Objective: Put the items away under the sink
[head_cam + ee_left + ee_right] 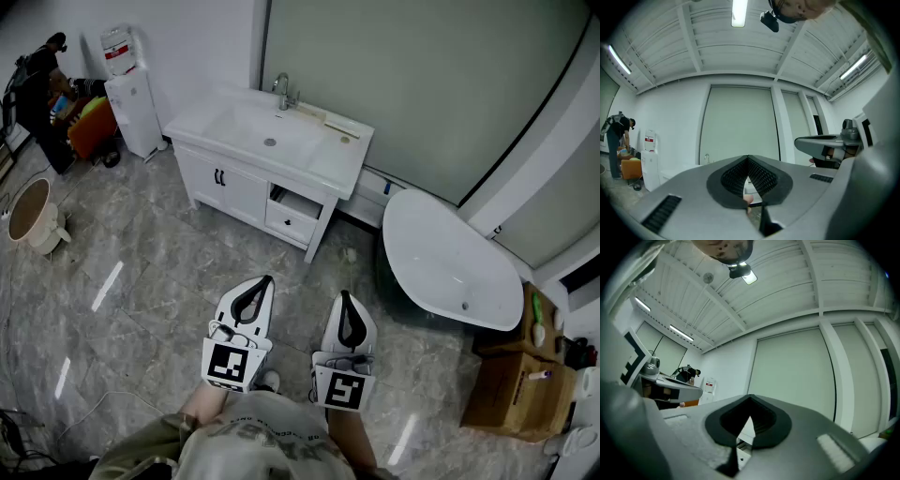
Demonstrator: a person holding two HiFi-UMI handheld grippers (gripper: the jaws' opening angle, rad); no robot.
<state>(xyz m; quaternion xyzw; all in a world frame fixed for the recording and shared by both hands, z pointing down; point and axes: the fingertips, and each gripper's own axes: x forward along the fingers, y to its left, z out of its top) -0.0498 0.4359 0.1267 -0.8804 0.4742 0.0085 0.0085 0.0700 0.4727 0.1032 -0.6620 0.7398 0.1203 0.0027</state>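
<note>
Both clenched empty, approx level, side by side: L tongs (pixel 266 279) & R tongs (pixel 343 294), tips twd sink (pixel 246 125)

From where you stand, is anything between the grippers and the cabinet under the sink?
Nothing visible lies on the floor between the left gripper, the right gripper and the cabinet doors under the sink. Those doors look closed, so they block the way in. The drawer beside them stands partly open. Both grippers are shut and empty.
</note>
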